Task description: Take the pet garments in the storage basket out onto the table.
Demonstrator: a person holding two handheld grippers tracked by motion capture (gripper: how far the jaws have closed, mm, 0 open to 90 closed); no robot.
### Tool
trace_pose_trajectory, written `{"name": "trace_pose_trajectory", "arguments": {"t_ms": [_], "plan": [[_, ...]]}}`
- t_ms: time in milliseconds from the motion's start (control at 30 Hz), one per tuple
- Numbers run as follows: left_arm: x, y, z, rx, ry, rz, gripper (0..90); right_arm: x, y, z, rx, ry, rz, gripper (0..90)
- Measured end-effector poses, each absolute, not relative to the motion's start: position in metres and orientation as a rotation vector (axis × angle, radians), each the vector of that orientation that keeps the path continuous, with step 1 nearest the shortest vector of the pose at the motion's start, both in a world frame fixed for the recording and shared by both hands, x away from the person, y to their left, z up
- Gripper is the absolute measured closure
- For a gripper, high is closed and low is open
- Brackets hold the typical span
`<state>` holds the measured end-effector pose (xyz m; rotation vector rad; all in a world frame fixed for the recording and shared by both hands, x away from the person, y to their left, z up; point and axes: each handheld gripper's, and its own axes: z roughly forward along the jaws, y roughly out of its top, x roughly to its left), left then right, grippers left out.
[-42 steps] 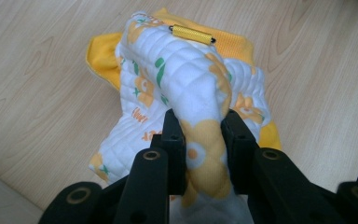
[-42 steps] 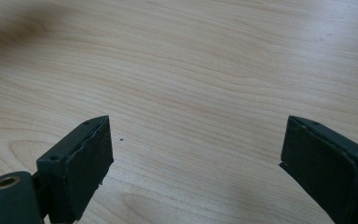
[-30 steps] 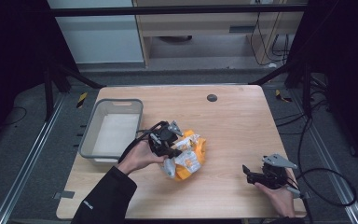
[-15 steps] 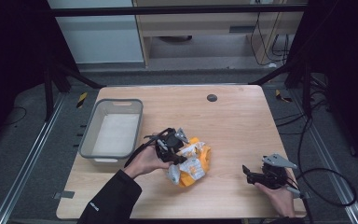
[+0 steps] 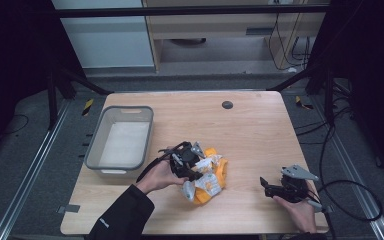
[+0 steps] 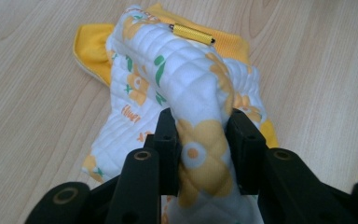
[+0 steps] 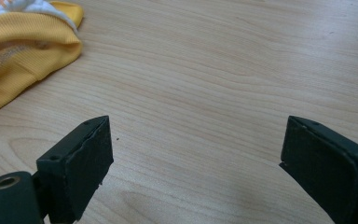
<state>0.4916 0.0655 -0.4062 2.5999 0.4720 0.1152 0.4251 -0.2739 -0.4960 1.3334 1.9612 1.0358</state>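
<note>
A quilted white garment [image 5: 211, 183] with yellow flowers and yellow ribbed edges lies bunched on the wooden table [image 5: 250, 130], left of centre near the front. My left gripper [image 5: 196, 167] sits over its left side. In the left gripper view that gripper [image 6: 200, 128] has a raised fold of the garment [image 6: 186, 79] between its pads, which touch it on both sides; the jaws have just been opening a little. A small yellow metal cylinder [image 6: 191, 33] rests on the fold's far end. My right gripper [image 5: 266, 186] stands open at the front right, its jaws [image 7: 196, 149] wide over bare wood, the garment's yellow cuff [image 7: 23, 42] far off.
A grey plastic bin [image 5: 122, 112] stands at the table's left side, beside the left hand. A dark round spot [image 5: 227, 104] marks the far middle of the tabletop. Cables trail off the right edge.
The left hand has come down and toward the front edge with the garment, which now rests lower and more bunched on the table. The right gripper has stayed put.
</note>
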Motion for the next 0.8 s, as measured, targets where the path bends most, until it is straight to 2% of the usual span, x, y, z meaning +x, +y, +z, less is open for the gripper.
{"name": "trace_pose_trajectory", "arguments": {"t_ms": [467,800], "plan": [[0.489,0.071,-0.420,2.587,0.482,0.114,54.0,0.425,-0.273,-0.496,1.337,1.966,1.035,8.8],[0.483,0.076,-0.422,2.548,0.484,0.155,34.6,0.425,-0.273,-0.496,1.340,1.969,1.035,8.5]]}}
